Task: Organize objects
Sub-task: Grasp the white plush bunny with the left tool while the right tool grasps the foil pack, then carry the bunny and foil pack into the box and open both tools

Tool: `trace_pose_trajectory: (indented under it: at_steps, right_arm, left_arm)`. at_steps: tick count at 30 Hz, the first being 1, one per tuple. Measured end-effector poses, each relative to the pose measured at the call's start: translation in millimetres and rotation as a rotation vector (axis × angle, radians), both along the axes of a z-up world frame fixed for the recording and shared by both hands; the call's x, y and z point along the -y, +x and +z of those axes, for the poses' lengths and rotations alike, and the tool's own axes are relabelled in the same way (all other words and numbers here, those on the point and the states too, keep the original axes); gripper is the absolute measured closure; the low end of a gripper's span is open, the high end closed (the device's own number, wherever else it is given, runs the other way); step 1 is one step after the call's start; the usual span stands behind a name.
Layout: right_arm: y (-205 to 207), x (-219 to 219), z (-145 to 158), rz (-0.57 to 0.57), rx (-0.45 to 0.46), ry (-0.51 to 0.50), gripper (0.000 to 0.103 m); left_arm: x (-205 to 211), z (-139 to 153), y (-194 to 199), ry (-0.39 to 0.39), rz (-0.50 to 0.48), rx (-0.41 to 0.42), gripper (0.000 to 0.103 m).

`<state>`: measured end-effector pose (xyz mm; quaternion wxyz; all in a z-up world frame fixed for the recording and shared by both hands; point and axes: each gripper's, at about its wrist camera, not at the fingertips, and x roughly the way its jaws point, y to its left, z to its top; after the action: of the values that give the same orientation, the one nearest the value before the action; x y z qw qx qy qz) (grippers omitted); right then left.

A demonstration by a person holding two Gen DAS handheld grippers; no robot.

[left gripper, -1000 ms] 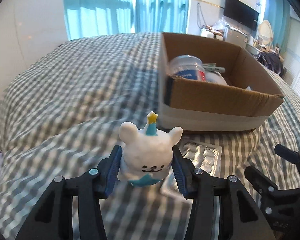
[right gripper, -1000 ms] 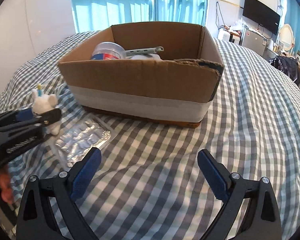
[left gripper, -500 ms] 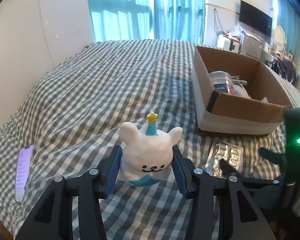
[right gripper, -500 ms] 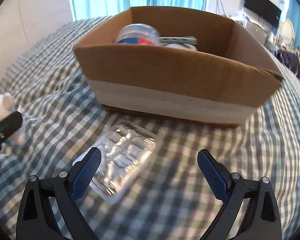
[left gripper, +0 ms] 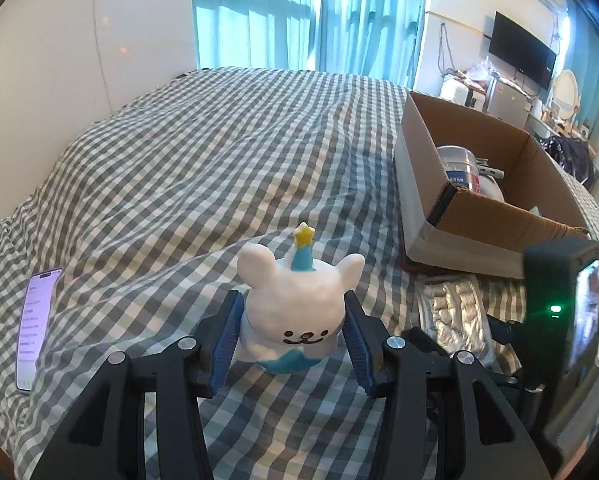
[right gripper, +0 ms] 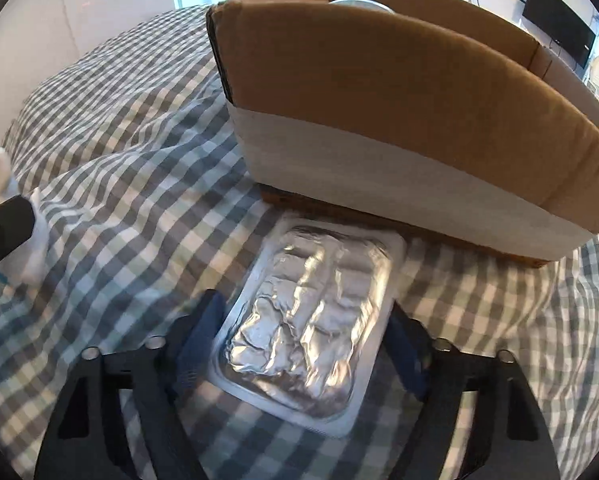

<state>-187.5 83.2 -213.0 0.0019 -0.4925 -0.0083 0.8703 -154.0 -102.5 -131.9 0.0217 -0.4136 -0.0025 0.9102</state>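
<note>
The left gripper (left gripper: 293,340) holds the white bear figurine (left gripper: 297,304) between its blue pads, clamped at the body below the ears, clear of the checked bed (left gripper: 203,160) near its left side; the right gripper (right gripper: 303,344) sits low over the foil blister pack (right gripper: 311,316), which lies flat on the bed just in front of the cardboard box (right gripper: 379,100), its far edge close to the box wall; the jaws stand on either side of the pack's long edges, and whether they press it yet I cannot tell, for that view is blurred.

The step in hand looks to be taking the pack while the bear waits; to do it well, the pads should meet the pack's stiff rims squarely, since it is thin and may buckle or slide on the soft cover; pressing slightly into the bedding should help the pads get under the edges; lift level, then carry it over the box wall, clear of the can (left gripper: 461,168) already inside; the bear can follow, kept upright; the phone (left gripper: 35,324) at the bed's left edge is well apart.
</note>
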Motion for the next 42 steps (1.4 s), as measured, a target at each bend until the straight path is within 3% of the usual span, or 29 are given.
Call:
trace_pose_trajectory:
  at_steps: [6,13,29,35,42]
  right_arm:
    - [25.5,-6.4,15.1,0.025,-0.039,-0.001,0.036]
    - [58.7,-22.4,60.8,0.037,-0.131,-0.010,0.036]
    - [148.0,-76.9,168.7,0.027,-0.353,-0.032,0.037]
    - [161.8,-89.8,198.9,0.037,-0.421,-0.009,0.037]
    - [147.7,-99.8,233.3,0.079,-0.479,0.006,0.037]
  left_arm:
    - [-10.2,2.5,10.7,-0.006,-0.029,-0.033,0.053]
    - [-23.6,16.9,36.6,0.037,-0.043,-0.039,0.053]
    - [-79.9,89.7,95.9,0.069,-0.148,-0.157,0.053]
    - [-92.4,111.1,96.2,0.093,-0.178,-0.180,0.053]
    - [-109.1,138.7,64.6,0.094,-0.207,-0.230,0.053]
